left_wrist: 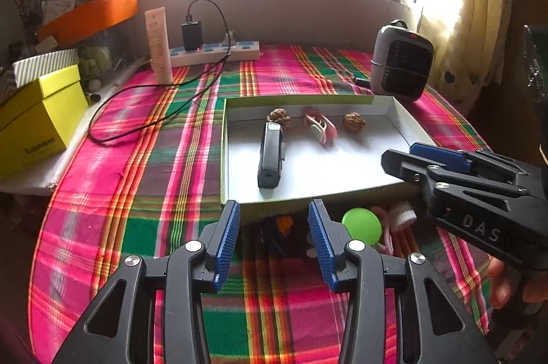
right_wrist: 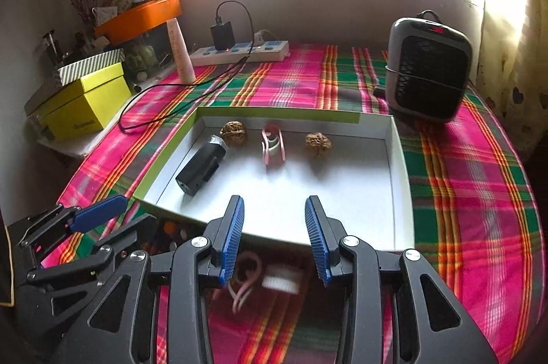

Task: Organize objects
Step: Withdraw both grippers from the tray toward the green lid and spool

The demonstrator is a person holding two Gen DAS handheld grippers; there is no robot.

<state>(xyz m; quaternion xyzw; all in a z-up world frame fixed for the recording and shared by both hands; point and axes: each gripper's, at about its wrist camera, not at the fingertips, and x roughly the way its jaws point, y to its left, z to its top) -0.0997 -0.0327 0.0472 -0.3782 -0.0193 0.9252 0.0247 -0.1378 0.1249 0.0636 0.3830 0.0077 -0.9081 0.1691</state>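
In the left wrist view the left gripper (left_wrist: 274,240) sits at the lower centre of the frame with its jaws apart and nothing between the pads; beyond it, across the middle, lies the shallow white tray (left_wrist: 224,158), already holding a black device (left_wrist: 271,155), two walnuts (left_wrist: 279,118) and a pink clip (left_wrist: 320,126); the things not yet sorted lie on the plaid cloth (left_wrist: 144,199) just below the tray's near wall, a green ball (left_wrist: 361,225) beside the gripper's right finger, a small white brush (left_wrist: 403,214) right of it, and some dark and orange bits between the fingers that are too shadowed to name; the right gripper (left_wrist: 411,155) reaches in from the right edge, over the tray's corner. In the right wrist view the right gripper (right_wrist: 274,237) stands at the lower centre, jaws likewise parted and empty; the blurred brush (right_wrist: 281,281) and a loop of pink band (right_wrist: 245,278) lie between and just below its fingers. To do the next pick well, I judge each gripper should settle on one item, straddle it squarely, close only once both pads flank it, and lift clear of the tray's near wall before moving over it.
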